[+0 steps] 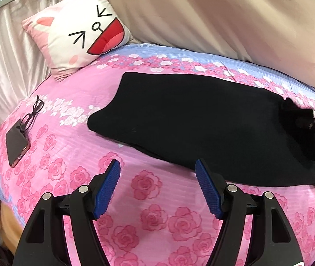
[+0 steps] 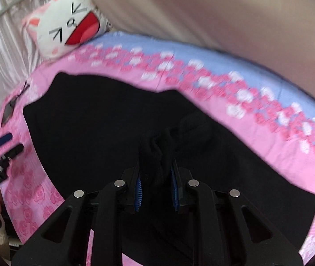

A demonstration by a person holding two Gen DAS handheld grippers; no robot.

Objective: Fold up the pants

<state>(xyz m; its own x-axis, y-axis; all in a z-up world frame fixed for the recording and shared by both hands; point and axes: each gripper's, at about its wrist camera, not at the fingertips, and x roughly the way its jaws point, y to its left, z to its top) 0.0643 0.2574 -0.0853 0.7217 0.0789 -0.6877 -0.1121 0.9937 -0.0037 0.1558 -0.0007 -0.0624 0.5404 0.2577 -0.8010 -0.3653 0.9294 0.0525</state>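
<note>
My right gripper (image 2: 156,175) has its blue pads closed on a bunched pinch of the black pants (image 1: 193,119), the cloth standing up in a small ridge between the fingers. That view is blurred, so I cannot tell which part of the garment I hold; it looks like an end or hem gathered over the flat part. My left gripper (image 1: 157,170) is spread wide with nothing in it, hovering over bare bedspread (image 1: 148,221) just short of the pants' near edge, apart from the cloth.

The pants lie flat across the middle of the bed, long and dark, running from near the bed's left half toward its right side, where my right gripper enters the left view and meets the cloth. Toward the left edge of the bed sit a phone (image 1: 16,145) and glasses (image 1: 32,115), touching each other and well apart from the pants. A cat pillow (image 1: 77,31) leans at the far left corner.

I judge a fold to be in hand: one end is lifted, ready to be carried over the rest. Next I need the left gripper to take or pin the near edge, so the layers stay aligned as the right carries its end across and lays it down square.
</note>
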